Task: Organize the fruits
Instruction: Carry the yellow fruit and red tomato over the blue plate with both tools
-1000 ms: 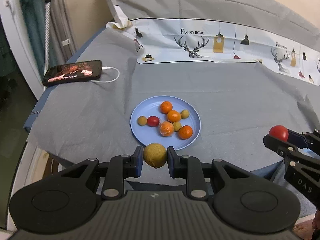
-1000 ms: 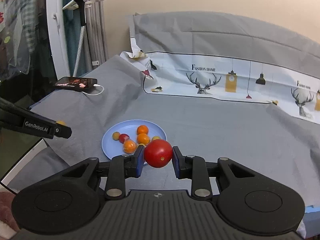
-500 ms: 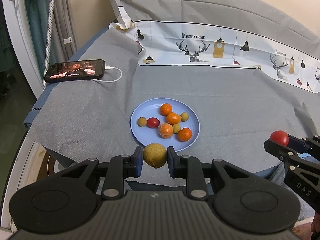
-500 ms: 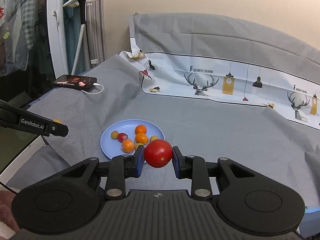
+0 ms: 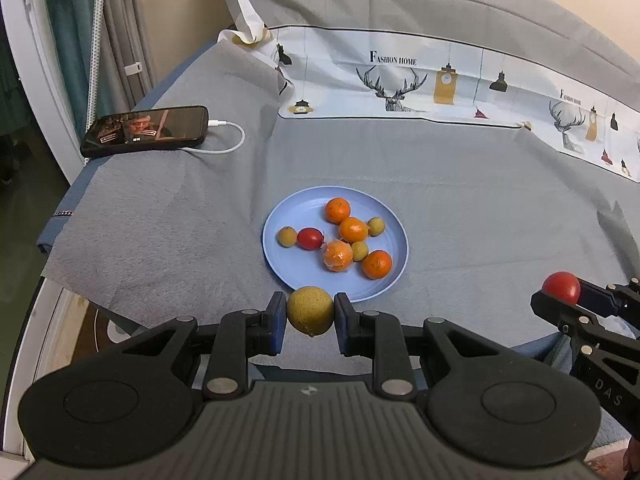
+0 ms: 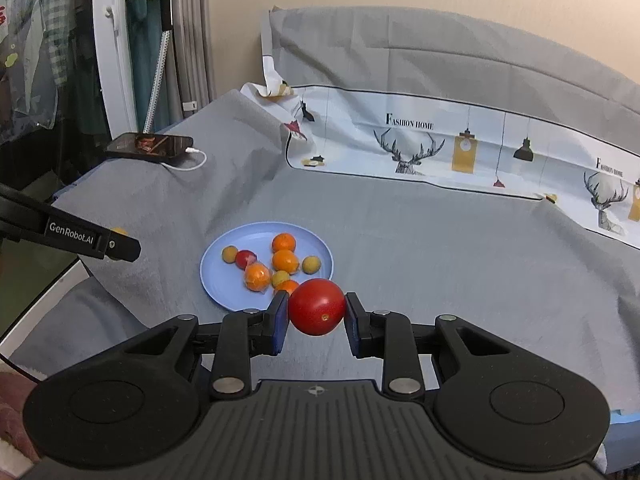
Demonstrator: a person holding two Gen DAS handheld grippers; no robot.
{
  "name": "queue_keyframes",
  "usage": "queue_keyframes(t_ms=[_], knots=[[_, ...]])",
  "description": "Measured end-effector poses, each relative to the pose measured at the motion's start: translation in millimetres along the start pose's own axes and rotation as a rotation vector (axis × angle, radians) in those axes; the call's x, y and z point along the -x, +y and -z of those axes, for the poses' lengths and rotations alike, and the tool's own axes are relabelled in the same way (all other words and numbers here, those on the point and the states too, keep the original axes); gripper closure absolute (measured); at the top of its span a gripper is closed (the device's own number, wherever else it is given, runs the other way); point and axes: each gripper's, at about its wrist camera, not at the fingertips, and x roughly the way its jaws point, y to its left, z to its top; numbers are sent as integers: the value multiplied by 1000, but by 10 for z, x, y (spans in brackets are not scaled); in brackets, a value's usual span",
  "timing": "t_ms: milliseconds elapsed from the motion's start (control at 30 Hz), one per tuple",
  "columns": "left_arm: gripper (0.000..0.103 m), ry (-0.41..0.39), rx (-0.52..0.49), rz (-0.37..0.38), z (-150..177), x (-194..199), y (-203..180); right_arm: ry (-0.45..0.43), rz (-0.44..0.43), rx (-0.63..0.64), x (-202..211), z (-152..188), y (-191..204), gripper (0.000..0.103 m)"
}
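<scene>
A light blue plate [image 5: 296, 272] [image 6: 224, 280] lies on the grey cloth and carries several small oranges, yellow-green fruits and one small red tomato [image 5: 309, 238]. My left gripper [image 5: 310, 316] is shut on a yellow-green round fruit [image 5: 310, 310], held above the plate's near rim. My right gripper [image 6: 317, 312] is shut on a red tomato [image 6: 317, 306], just in front of the plate's near right edge. In the left wrist view the right gripper [image 5: 560, 292] shows at the far right with that tomato [image 5: 561, 287]. The left gripper's finger [image 6: 116, 244] reaches in from the left in the right wrist view.
A black phone [image 5: 146, 130] [image 6: 150, 146] on a white charging cable [image 5: 228, 142] lies at the cloth's far left. A printed white fabric strip [image 5: 440, 84] runs along the back. The cloth's edge [image 5: 60, 276] drops off at the left beside a white frame [image 6: 106, 60].
Both grippers keep their fruits and have barely moved. The view of the plate has shifted only slightly.
</scene>
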Motion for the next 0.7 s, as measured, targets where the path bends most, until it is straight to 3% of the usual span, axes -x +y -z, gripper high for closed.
queue_keyframes(t_ms=[700], knots=[[75,86,18,9,-407,-900,0,107,-56,-28,-909,-208,-22,72]])
